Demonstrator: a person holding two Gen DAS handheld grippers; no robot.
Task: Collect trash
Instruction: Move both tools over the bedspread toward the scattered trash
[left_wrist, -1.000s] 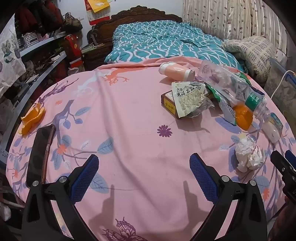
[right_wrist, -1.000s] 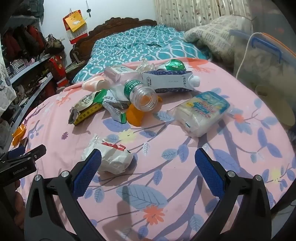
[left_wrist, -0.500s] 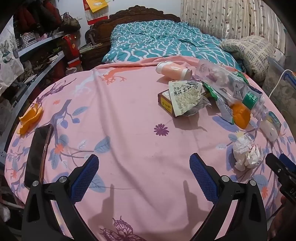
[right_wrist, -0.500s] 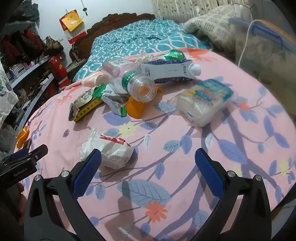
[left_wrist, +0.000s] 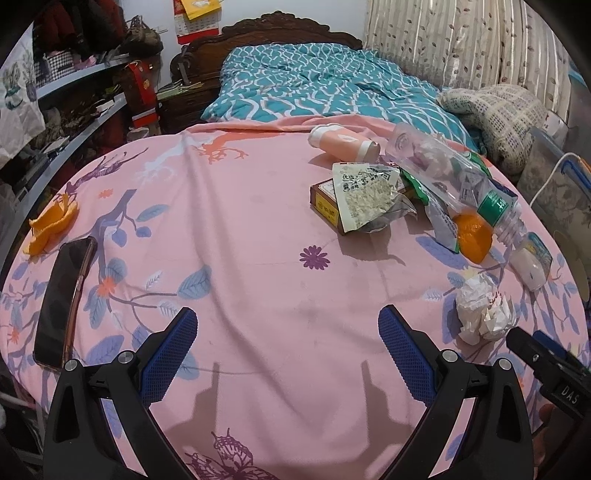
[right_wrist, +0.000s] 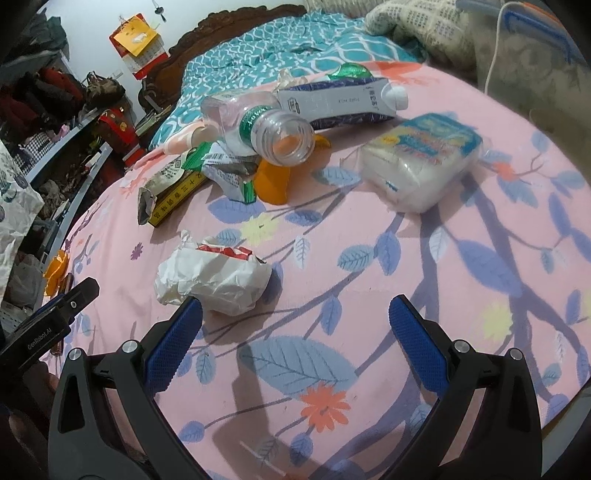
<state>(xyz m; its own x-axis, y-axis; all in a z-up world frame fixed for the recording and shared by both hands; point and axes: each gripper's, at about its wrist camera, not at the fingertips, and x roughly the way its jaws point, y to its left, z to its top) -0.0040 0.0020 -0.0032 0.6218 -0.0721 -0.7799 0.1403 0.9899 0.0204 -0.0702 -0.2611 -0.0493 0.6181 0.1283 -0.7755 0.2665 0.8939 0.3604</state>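
Trash lies on a pink floral bedsheet (left_wrist: 240, 221). A crumpled white paper ball (right_wrist: 214, 273) sits just beyond my right gripper's left finger; it also shows in the left wrist view (left_wrist: 484, 314). Behind it are an empty clear plastic bottle (right_wrist: 266, 125), orange peel (right_wrist: 273, 181), a torn snack wrapper (left_wrist: 365, 195) on a yellow box (left_wrist: 325, 206), a flattened carton (right_wrist: 340, 103) and a tissue pack (right_wrist: 424, 158). My right gripper (right_wrist: 295, 332) is open and empty. My left gripper (left_wrist: 284, 343) is open and empty over bare sheet.
A dark phone (left_wrist: 66, 299) and more orange peel (left_wrist: 51, 225) lie at the sheet's left edge. A pink tube (left_wrist: 343, 144) lies at the back. A teal quilt (left_wrist: 325, 88) covers the bed beyond. Shelves (left_wrist: 74, 110) stand left, a plastic bin (left_wrist: 557, 192) right.
My right gripper has moved forward and down toward the crumpled paper ball, which now sits close to its left finger. The left gripper has barely moved.
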